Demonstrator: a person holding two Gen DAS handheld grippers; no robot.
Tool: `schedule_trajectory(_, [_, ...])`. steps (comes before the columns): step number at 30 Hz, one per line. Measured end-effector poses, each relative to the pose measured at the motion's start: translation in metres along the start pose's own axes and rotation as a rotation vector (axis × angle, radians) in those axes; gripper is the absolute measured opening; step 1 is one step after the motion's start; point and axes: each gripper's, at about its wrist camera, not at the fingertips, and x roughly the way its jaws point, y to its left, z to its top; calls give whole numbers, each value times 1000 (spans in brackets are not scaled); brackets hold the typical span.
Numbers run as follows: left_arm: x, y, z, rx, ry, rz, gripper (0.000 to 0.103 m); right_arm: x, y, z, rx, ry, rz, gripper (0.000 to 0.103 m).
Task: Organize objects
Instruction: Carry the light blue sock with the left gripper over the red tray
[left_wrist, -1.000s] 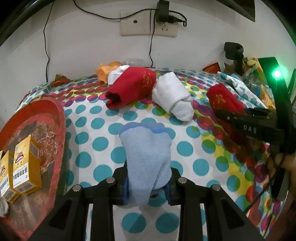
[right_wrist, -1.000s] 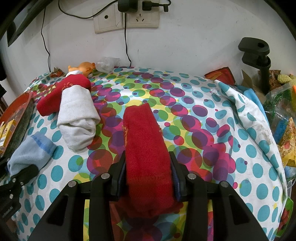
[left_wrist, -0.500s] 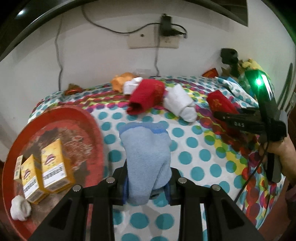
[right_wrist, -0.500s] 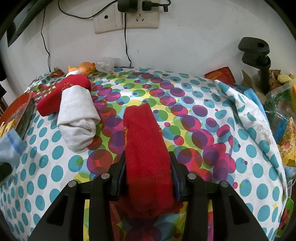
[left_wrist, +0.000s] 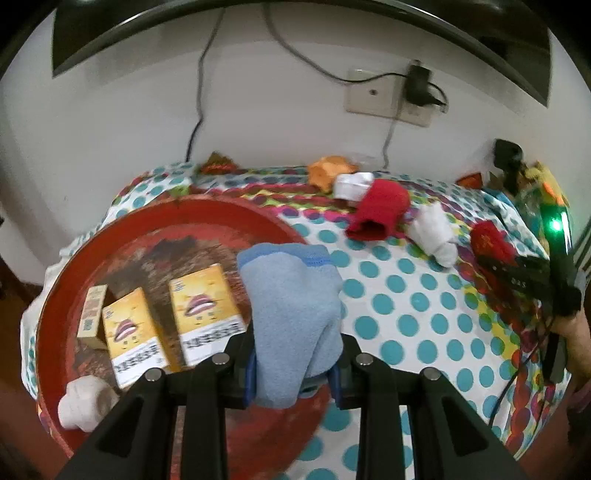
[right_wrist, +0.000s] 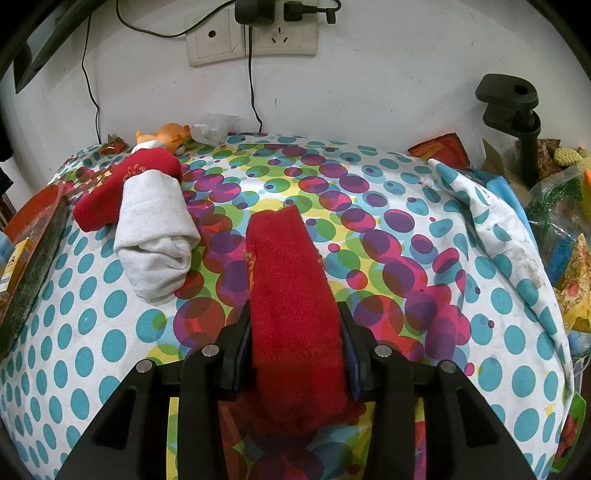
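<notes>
My left gripper (left_wrist: 293, 363) is shut on a light blue sock (left_wrist: 291, 295), held up over the right edge of a round red tray (left_wrist: 147, 221). The tray holds two yellow boxes (left_wrist: 205, 302), a smaller box (left_wrist: 90, 312) and a white lump (left_wrist: 86, 402). My right gripper (right_wrist: 295, 352) is shut on a red sock (right_wrist: 291, 295) that lies along the dotted cloth; this gripper also shows at the right of the left wrist view (left_wrist: 532, 273). A rolled red sock (right_wrist: 122, 188) and a rolled white sock (right_wrist: 155, 240) lie together to the left.
A dotted cloth (right_wrist: 406, 258) covers the table against a white wall with sockets (right_wrist: 255, 37) and hanging cables. An orange toy (right_wrist: 170, 136) and a crumpled bag sit at the back. A black clamp (right_wrist: 517, 118) and snack packets crowd the right edge.
My left gripper has carried the blue sock up and leftward, from over the cloth to above the red tray's edge. The right gripper and its red sock have stayed put.
</notes>
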Motion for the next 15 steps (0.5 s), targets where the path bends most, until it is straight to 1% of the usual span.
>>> schedule_trajectory(2, [-1,13,2,-32,-3,11,29,0,0,0,1,0,0,39])
schedule_trajectory(5, [-1,35,7,-74,0,48,29,0,0,0,0,0,0,39])
schedule_trajectory(7, [0,46,10,-91,8,44,29,0,0,0,1,0,1,39])
schedule_trajectory(15, [9,80,21,-90,19,126,29,0,0,0,1,0,0,39])
